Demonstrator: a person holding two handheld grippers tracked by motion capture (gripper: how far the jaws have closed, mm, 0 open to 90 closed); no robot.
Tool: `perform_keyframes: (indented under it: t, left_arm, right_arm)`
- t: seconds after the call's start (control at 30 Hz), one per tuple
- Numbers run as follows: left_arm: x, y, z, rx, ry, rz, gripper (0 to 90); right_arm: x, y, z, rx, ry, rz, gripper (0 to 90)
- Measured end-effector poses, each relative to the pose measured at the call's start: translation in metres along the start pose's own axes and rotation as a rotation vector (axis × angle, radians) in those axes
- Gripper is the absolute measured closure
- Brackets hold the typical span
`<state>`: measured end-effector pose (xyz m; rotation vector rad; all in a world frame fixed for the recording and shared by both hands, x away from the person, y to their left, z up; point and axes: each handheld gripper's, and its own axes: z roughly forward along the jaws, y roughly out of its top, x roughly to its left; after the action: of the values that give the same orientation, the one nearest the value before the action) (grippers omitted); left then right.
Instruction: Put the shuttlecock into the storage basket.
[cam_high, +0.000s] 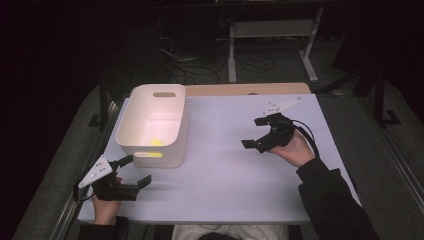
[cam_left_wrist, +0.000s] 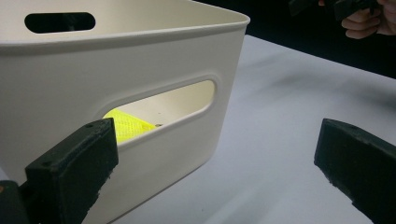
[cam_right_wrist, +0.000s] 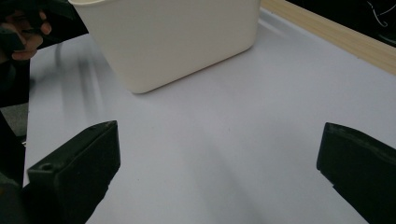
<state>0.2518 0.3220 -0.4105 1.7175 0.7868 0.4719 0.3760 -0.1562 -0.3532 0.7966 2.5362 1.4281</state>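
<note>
The left gripper (cam_high: 134, 171), held in the person's left hand at the near left of the table (cam_high: 225, 190), has its jaws spread wide and holds nothing. It sits just beside the near wall of a cream plastic bin (cam_high: 131, 127), which stands at the far left of the table. In the left gripper view, the bin's near handle slot (cam_left_wrist: 161, 109) lies straight ahead between the jaws, and a yellow mesh-textured object (cam_left_wrist: 125, 124) shows through it, lying on the bin's floor. From the high view the same yellow object (cam_high: 157, 142) lies toward the bin's near end.

The right gripper (cam_high: 258, 133) hovers over the right half of the table, well apart from the bin, its jaws also wide open and empty.

The step in hand appears to be taking hold of the bin. To do it well, the left gripper would likely need one jaw through the slot or over the rim and the other outside the wall, closing squarely so the smooth plastic does not slip. The bin looks light, so a push could slide it; the right gripper could steady the far side.
</note>
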Motion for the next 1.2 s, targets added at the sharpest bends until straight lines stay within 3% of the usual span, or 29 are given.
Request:
perform_keyframes:
  t: [0.6, 1.2]
  left_arm:
    - [0.000, 0.000, 0.000, -0.001, 0.002, 0.000, 0.0]
    - [0.000, 0.000, 0.000, 0.000, 0.003, 0.000, 0.0]
  right_arm:
    - [0.002, -0.021, -0.019, -0.044, -0.017, 0.010, 0.0]
    - [-0.007, -0.048, -0.039, -0.068, -0.060, 0.049, 0.0]
